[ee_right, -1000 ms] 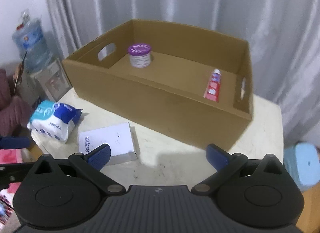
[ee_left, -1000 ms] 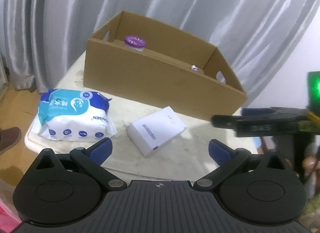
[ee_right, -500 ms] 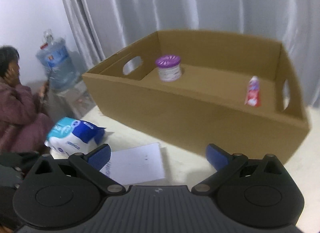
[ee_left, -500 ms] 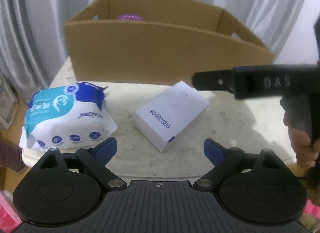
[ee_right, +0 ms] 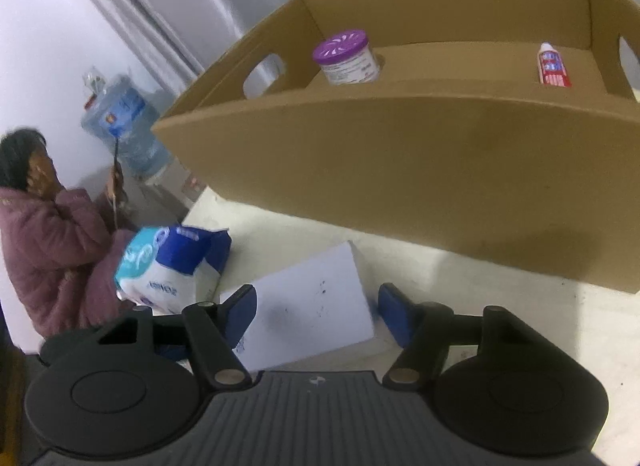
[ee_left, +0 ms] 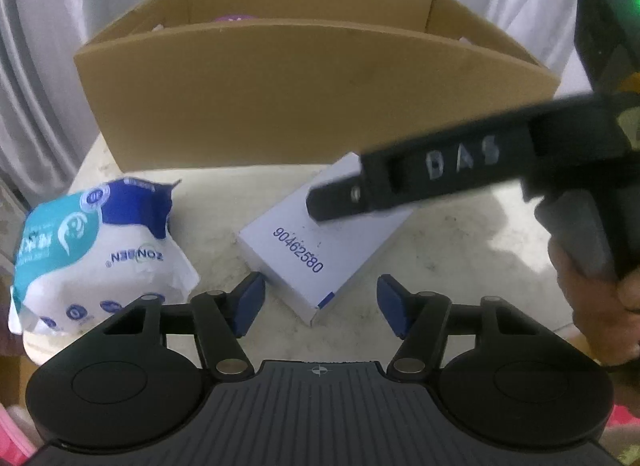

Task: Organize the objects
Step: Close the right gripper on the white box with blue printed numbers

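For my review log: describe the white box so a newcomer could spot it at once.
Find the cardboard box on the table. Just in front of it, right of the wipes pack, lies the white box: flat, rigid, printed 90462580.

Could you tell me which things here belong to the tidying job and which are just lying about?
Part of the job:
cardboard box
purple-lidded jar, in the box
tube, in the box
white box, on the table
wipes pack, on the table

Just lying about:
water jug
curtain
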A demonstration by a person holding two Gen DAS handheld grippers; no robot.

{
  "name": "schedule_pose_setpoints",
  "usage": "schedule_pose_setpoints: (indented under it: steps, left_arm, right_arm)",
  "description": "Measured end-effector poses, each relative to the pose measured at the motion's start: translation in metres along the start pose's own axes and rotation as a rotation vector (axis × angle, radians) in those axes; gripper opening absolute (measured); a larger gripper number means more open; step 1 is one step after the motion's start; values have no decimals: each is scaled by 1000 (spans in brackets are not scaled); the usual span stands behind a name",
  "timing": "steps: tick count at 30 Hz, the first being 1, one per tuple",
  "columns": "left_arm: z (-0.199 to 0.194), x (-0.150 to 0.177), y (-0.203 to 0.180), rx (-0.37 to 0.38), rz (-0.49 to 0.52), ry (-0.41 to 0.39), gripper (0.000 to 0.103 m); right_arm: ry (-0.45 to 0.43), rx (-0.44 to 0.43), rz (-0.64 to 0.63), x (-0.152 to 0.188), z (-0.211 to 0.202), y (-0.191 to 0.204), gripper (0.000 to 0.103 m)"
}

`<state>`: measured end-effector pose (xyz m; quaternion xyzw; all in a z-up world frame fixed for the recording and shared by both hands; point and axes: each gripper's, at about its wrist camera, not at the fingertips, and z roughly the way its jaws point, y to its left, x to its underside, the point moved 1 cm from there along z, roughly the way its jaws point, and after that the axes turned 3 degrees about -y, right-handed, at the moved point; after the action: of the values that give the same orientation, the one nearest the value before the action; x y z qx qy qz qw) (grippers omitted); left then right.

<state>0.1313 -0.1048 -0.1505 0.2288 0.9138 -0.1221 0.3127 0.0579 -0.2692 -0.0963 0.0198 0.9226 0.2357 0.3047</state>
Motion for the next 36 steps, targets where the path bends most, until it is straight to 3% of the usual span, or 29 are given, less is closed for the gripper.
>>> schedule_pose_setpoints:
  steps: [10,18,24,28,36]
  left_arm:
    - [-3,3,-17,18,63,2,62]
    - [-10,14,-54,105,125,32,63]
    - [-12,20,-70,90,212,49,65]
    - [-8,19,-74,74,231,65,71]
    - [-1,16,-73,62,226,79,71]
  right_arm:
    - [3,38,44,12,-17,-8,71]
    - [-30,79,133,34,-52,-36,72]
    - [-28,64,200,44,-66,-52,71]
    - [-5,83,209,47,-61,-55,71]
    - [-24,56,232,47,-59,-59,72]
